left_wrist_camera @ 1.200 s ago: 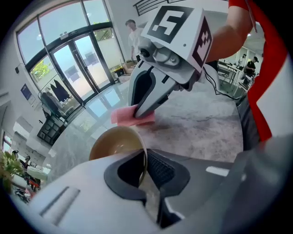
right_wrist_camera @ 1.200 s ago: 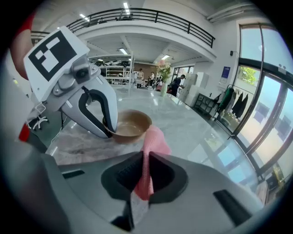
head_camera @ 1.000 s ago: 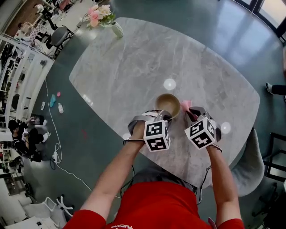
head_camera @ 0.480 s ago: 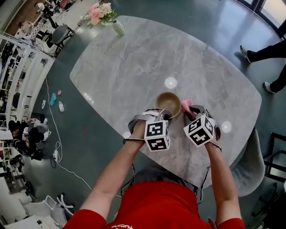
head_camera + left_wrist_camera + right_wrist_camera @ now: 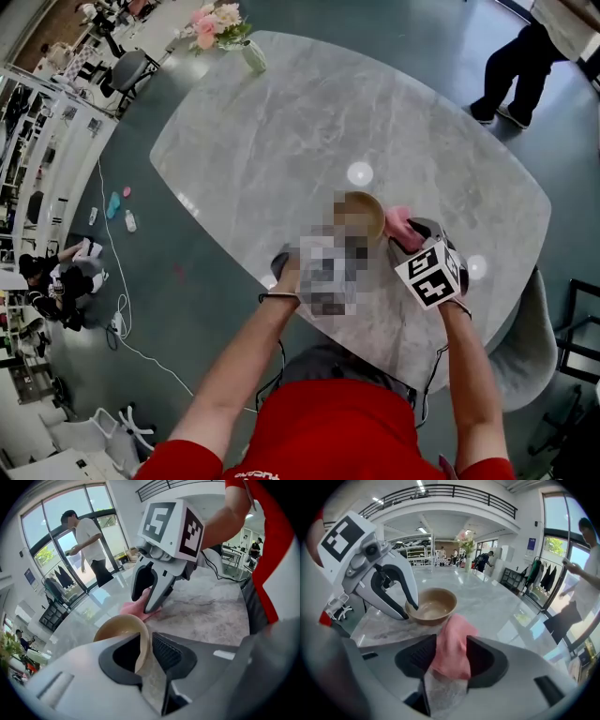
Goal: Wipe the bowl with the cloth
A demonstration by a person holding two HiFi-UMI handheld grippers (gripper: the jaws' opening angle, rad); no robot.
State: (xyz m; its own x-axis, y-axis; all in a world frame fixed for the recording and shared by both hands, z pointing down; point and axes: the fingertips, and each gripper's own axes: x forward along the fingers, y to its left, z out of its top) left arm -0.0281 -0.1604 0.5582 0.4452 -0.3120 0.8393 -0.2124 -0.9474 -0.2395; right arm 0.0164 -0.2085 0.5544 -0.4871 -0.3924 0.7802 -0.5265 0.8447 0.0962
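On my left gripper the jaws are parting, set loosely astride the near rim of the bowl. My right gripper has its jaws opening wide, with the pink cloth slumped between them, unclamped. The right gripper view shows one left jaw inside the bowl. The head view does not, but places the bowl right of centre on the bench, the cloth just beside it.

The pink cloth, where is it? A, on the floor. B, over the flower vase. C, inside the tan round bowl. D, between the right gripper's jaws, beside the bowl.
D: the right gripper view shows the pink cloth between the right gripper's opening jaws, next to the tan round bowl.
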